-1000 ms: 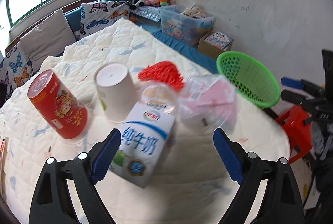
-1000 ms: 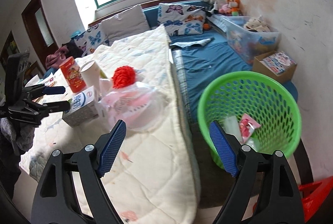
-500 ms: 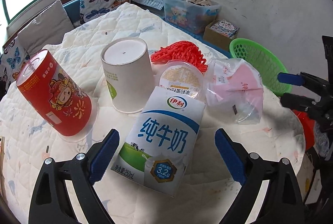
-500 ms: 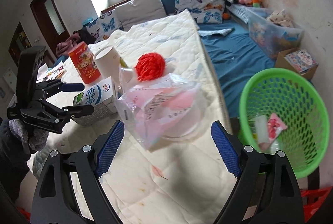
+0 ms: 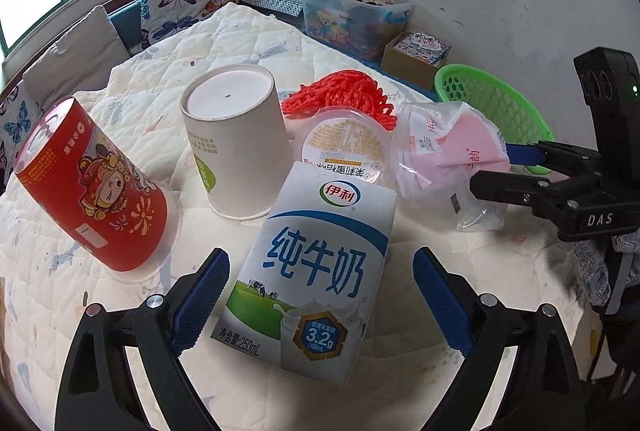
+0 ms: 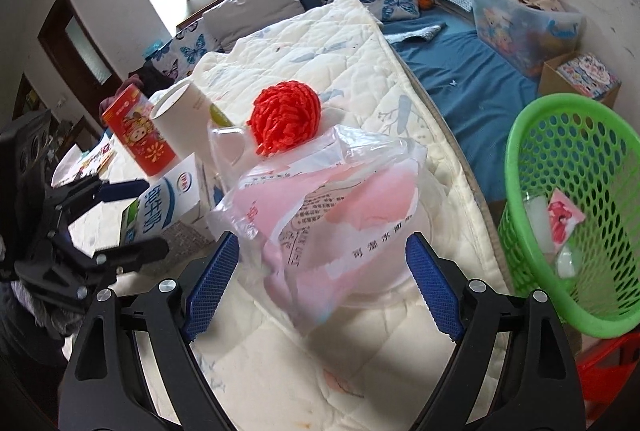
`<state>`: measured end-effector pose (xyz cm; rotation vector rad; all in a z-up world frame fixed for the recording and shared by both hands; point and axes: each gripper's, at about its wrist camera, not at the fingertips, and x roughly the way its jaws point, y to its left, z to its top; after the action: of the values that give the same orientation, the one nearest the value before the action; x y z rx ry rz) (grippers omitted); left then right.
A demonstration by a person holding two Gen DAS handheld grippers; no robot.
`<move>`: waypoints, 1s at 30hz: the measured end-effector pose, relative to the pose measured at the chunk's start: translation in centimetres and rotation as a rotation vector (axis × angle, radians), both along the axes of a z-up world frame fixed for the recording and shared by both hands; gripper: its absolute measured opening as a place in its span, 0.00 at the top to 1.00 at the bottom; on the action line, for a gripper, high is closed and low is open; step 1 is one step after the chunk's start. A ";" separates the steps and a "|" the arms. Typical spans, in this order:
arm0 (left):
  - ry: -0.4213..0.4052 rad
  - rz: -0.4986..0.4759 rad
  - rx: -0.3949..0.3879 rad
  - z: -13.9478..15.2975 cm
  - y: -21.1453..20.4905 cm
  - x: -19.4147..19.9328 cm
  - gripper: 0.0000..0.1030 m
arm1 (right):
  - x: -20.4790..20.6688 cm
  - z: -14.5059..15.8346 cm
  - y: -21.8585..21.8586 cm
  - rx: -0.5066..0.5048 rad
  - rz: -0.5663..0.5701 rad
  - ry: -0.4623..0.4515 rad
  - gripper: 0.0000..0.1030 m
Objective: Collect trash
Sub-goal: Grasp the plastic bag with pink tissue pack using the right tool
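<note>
Trash lies on a quilted table. My left gripper is open around a white and blue milk carton, not touching it. Behind it are a red can, an upturned paper cup, a clear lidded tub and a red foam net. My right gripper is open, its jaws either side of a clear plastic bag with pink paper. The bag also shows in the left wrist view. A green basket with some wrappers stands to the right.
The quilted table's edge runs beside the basket. Beyond it is a blue mat with a clear storage box and a cardboard box. Cushions and plush toys line the window bench. A red stool sits below the basket.
Both grippers have moved forward. The milk carton now sits between the left jaws, and the plastic bag between the right jaws. Both stay open.
</note>
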<state>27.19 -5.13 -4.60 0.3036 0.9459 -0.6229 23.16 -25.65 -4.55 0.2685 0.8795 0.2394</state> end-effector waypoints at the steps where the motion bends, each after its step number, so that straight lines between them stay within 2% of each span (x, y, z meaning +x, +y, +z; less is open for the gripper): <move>1: 0.002 -0.001 0.001 -0.1 0.0 0.1 0.13 | 0.1 0.0 -0.1 0.005 -0.006 0.001 0.23; 5: 0.008 -0.001 0.003 -0.4 -0.1 0.3 0.13 | 0.4 -0.1 -0.3 0.031 -0.019 0.004 0.35; 14: 0.039 0.010 -0.012 -1.0 -0.2 1.2 0.26 | -0.3 0.6 -0.3 0.038 0.001 -0.031 0.54; 15: 0.046 0.016 -0.015 -1.1 -0.1 1.3 0.27 | -0.4 0.8 -0.2 0.032 0.001 -0.036 0.61; 22: 0.040 0.018 -0.024 -0.9 0.0 0.8 0.31 | -1.4 1.7 -0.2 0.011 0.016 -0.070 0.66; 30: 0.031 0.038 -0.053 0.2 0.6 -0.6 0.31 | -3.3 3.4 -1.0 0.019 0.018 -0.116 0.67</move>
<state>26.56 -4.56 -4.41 0.2292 0.9612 -0.6182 19.87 -26.66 -1.12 0.2620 0.7659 0.2775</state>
